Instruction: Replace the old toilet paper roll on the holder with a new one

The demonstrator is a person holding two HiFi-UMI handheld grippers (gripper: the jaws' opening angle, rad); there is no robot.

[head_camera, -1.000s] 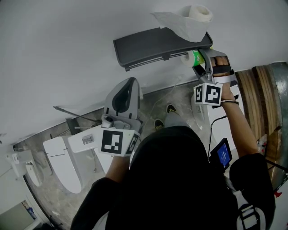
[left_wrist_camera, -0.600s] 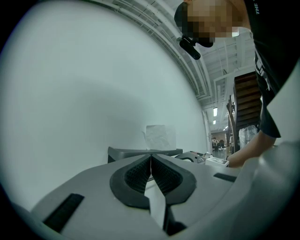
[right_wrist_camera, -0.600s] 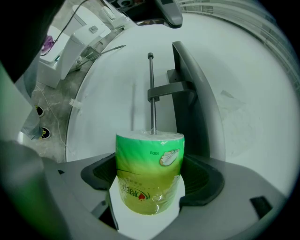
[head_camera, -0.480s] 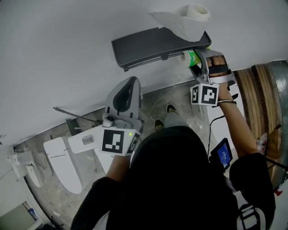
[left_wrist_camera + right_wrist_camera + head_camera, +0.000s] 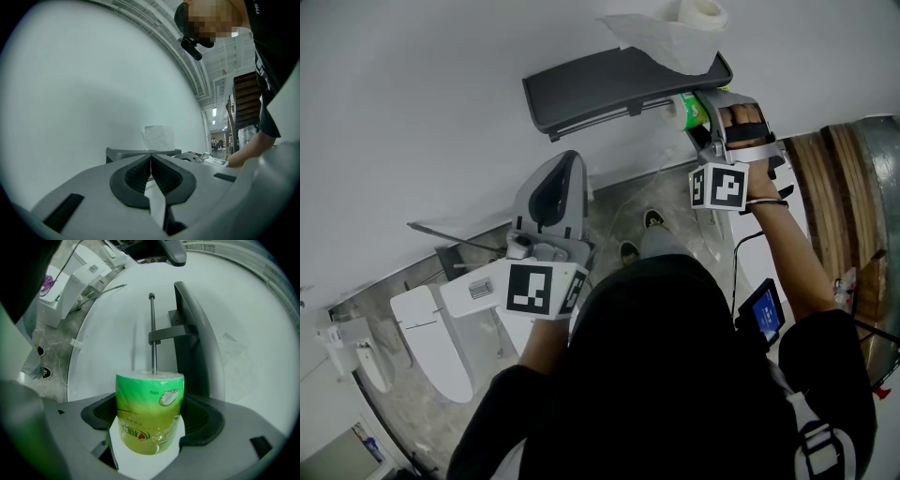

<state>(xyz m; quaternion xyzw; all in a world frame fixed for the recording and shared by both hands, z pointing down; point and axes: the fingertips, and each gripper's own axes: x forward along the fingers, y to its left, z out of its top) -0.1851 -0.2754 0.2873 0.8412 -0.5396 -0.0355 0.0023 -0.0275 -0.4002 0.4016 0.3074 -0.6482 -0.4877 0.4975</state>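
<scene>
- Right gripper [image 5: 149, 425]: jaws clamped on green-wrapped new roll [image 5: 149, 399], its far end just at tip of bare rod [image 5: 153, 329] of wall holder [image 5: 190, 329].
- Left gripper [image 5: 151, 164]: jaws pressed together, empty, well apart from holder.
- White roll [image 5: 701, 11], likely old one, lay atop holder.
- Remaining, by judgement: slide new roll onto rod; wrapper was not yet off.

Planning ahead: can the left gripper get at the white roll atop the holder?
Probably yes: the left gripper is empty, jaws together, and nothing stands between it and the white roll. It must open first.
</scene>
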